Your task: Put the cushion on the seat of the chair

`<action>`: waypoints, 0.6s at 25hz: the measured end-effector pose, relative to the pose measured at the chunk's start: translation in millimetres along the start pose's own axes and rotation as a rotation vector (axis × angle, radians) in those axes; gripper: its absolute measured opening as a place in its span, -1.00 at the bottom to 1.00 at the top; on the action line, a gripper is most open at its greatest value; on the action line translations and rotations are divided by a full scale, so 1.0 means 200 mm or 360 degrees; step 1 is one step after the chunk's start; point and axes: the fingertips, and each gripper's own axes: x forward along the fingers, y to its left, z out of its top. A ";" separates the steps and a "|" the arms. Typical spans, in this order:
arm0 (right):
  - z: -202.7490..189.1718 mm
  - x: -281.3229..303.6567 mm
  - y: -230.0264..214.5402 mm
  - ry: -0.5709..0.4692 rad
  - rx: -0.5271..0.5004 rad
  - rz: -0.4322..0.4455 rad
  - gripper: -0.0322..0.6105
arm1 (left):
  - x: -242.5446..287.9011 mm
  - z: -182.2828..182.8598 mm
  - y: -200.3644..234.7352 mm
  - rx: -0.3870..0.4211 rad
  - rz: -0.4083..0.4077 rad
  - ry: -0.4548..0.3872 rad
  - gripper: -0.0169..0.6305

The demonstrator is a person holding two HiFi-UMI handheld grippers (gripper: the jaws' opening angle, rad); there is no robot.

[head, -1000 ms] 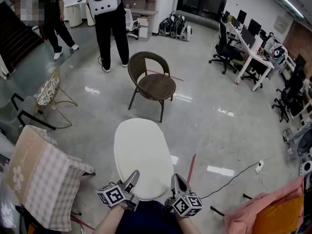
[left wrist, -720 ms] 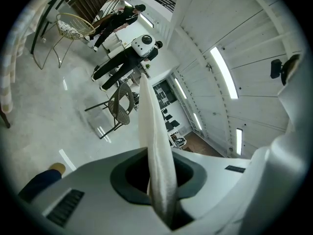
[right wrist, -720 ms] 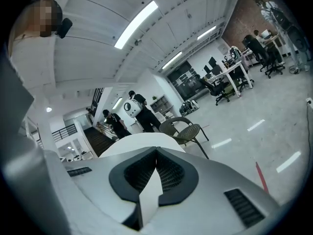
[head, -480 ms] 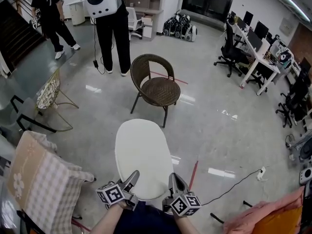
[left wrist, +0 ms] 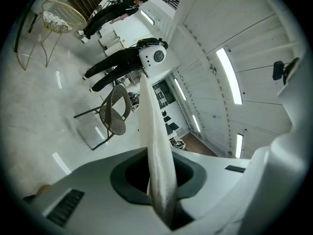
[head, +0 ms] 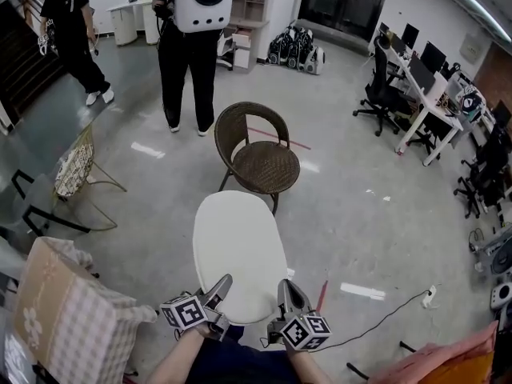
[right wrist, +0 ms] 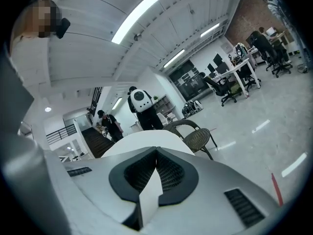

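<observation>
A white oval cushion (head: 240,254) hangs level in front of me above the floor. My left gripper (head: 218,289) is shut on its near left edge, and my right gripper (head: 286,291) is shut on its near right edge. In the left gripper view the cushion (left wrist: 154,146) runs edge-on out of the jaws; in the right gripper view the cushion (right wrist: 146,143) spreads flat beyond them. The brown wicker chair (head: 260,154) stands just past the cushion's far end, seat bare, also seen as the chair (left wrist: 115,114) and the chair (right wrist: 193,133).
A person with a white backpack (head: 192,46) stands behind the chair, another person (head: 72,34) walks at far left. A gold wire chair (head: 76,162) and a checked cushioned seat (head: 56,318) lie to my left. Desks with office chairs (head: 416,94) line the right; a cable (head: 384,298) crosses the floor.
Both grippers and the cushion have moved forward toward the wicker chair, which now sits closer to the cushion's far end. The person with the backpack has shifted right.
</observation>
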 end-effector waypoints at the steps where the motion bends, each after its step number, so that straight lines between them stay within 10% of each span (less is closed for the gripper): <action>1: 0.01 0.04 0.00 -0.0002 0.0002 -0.0006 -0.82 | 0.02 0.03 0.01 -0.0002 -0.0006 0.0005 -0.74; 15: 0.06 0.33 -0.02 -0.0042 0.0002 -0.0093 -0.82 | 0.25 0.28 0.16 -0.0052 -0.0040 0.0060 -0.74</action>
